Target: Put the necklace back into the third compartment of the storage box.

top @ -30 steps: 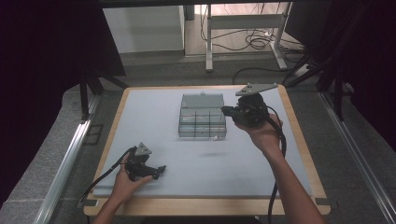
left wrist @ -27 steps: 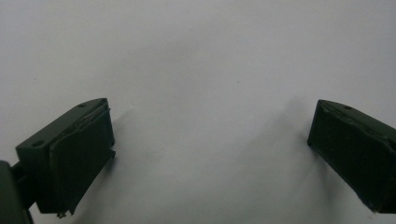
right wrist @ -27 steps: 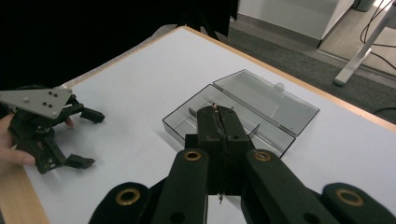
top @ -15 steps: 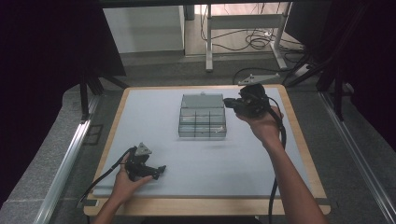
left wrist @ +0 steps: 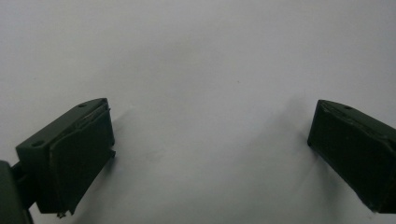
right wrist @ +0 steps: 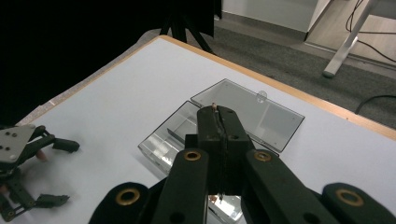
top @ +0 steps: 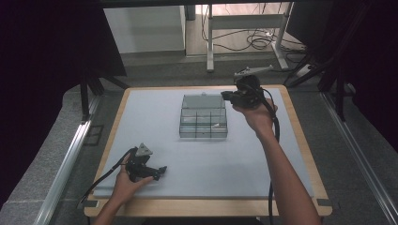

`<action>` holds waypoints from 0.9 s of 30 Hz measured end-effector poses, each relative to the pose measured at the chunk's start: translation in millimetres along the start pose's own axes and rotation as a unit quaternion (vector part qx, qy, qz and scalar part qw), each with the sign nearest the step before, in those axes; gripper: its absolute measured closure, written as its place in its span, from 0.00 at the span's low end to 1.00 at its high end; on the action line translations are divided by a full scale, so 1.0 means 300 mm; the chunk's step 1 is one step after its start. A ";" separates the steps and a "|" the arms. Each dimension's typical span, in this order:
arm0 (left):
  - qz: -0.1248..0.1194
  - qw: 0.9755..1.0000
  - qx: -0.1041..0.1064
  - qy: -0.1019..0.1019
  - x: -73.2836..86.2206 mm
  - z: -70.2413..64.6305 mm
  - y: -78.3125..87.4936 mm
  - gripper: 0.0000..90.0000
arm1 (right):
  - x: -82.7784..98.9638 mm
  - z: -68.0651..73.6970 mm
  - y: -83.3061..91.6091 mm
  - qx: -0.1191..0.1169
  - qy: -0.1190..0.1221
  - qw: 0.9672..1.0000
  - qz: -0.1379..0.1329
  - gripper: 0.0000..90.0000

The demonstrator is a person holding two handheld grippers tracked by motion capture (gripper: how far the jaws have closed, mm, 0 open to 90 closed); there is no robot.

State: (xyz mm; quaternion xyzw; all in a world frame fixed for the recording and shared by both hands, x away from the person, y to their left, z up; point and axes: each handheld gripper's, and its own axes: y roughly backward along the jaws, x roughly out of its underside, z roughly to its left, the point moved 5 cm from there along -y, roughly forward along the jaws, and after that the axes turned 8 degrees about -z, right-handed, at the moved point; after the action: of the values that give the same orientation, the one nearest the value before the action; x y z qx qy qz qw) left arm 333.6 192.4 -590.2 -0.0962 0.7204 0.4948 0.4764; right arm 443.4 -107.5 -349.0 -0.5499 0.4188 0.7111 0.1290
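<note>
The right gripper (right wrist: 218, 108) hangs above the table's far right part, its jaws pressed together on a tiny thing at their tips, too small to name; just below and beyond it sits a clear compartment box (top: 203, 123), lid (right wrist: 247, 113) lying open flat behind; well away, the left gripper (top: 160, 171) rests on the white table (top: 234, 164), jaws spread wide, nothing between.

A clear plastic box (top: 203, 123) sits in the middle of the white table (top: 155, 112). It has small compartments inside. Its lid (right wrist: 247, 112) is open and lies flat behind it. Something tiny lies in one compartment.
</note>
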 end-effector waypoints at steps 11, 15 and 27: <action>0.000 1.000 0.000 0.000 0.000 0.000 0.000 0.00 | 0.006 -0.055 -0.086 0.017 -0.024 1.000 0.007 0.98; 0.000 1.000 0.000 0.000 0.000 0.000 0.000 0.00 | 0.003 -0.072 -0.116 0.024 -0.037 0.999 0.006 0.98; -0.001 1.000 -0.001 -0.001 0.000 0.000 0.000 0.00 | 0.016 -0.106 -0.183 0.033 -0.055 0.998 0.009 0.98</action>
State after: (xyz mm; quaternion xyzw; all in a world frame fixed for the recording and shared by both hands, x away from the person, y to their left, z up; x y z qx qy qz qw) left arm 333.5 192.5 -590.3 -0.0967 0.7194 0.4951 0.4775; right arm 498.4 -98.4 -379.6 -0.5016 0.4395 0.7269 0.1637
